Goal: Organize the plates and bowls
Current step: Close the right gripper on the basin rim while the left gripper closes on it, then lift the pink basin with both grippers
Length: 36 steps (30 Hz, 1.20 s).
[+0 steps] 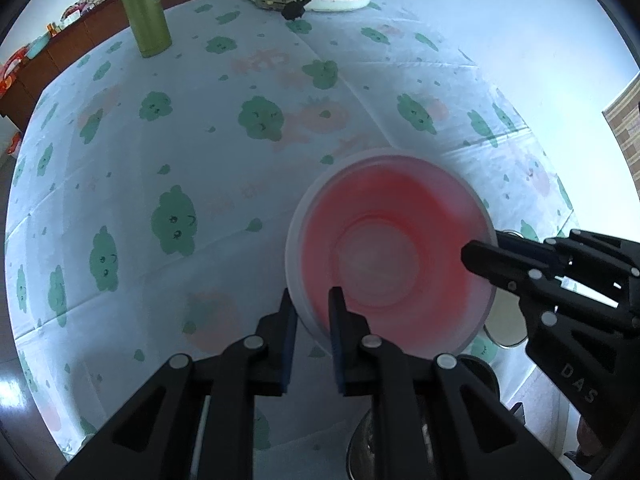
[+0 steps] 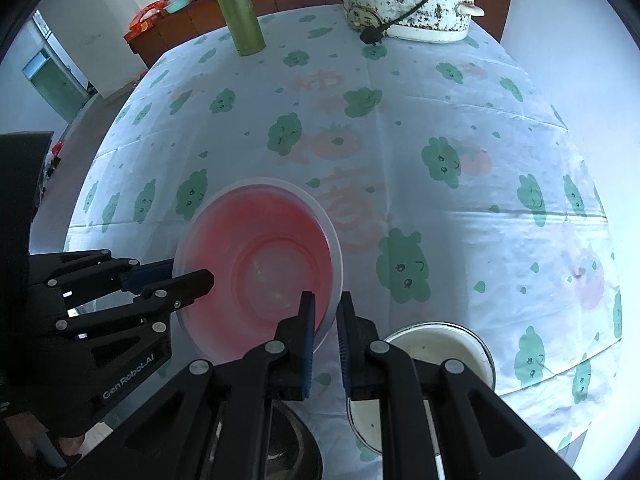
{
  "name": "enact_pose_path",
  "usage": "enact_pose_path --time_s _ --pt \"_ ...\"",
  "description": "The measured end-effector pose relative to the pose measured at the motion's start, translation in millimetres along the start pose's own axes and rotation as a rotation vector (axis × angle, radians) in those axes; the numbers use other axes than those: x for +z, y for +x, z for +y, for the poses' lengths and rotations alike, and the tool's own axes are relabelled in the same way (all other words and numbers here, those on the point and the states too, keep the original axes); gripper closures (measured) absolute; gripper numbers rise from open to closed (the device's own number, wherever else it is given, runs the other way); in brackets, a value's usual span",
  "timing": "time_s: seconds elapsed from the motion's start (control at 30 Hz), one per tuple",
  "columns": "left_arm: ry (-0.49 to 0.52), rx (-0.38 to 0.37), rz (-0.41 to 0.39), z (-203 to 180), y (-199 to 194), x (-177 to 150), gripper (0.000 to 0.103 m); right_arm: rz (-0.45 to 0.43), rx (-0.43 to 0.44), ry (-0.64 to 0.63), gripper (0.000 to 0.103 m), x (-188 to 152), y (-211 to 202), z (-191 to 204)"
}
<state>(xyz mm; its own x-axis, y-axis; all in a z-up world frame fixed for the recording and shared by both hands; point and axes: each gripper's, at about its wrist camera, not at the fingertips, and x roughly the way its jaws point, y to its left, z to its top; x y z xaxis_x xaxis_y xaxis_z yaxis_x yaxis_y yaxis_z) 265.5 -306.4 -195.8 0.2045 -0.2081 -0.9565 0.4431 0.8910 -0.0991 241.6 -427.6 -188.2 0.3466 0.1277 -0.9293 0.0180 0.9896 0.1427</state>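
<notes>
Pink plastic bowl (image 1: 384, 256), one, mouth upward, round: left gripper (image 1: 312, 300) and right gripper (image 2: 325, 304) each clamp opposite rims. One white bowl (image 2: 440, 344) beside the right.

Bowl (image 1: 384, 248): translucent matt plastic, red-tinted. Counter cloth (image 2: 440, 100): thin creased printed plastic sheet. Flask (image 2: 239, 20): matt green metal. Pot (image 2: 412, 8): chipped white enamel, glass lid.
</notes>
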Motion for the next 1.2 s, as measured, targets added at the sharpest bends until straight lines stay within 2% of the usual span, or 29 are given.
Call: enact_pose_path --time_s 0.63,1.2 --pt "0.002 0.028 -0.030 -8 -41 -16 0.090 -0.029 0.055 -0.049 0.091 -14 -41 9" --pt "-0.002 0.041 -0.032 -22 -55 -38 0.090 -0.039 0.090 -0.081 0.091 -31 -62 8"
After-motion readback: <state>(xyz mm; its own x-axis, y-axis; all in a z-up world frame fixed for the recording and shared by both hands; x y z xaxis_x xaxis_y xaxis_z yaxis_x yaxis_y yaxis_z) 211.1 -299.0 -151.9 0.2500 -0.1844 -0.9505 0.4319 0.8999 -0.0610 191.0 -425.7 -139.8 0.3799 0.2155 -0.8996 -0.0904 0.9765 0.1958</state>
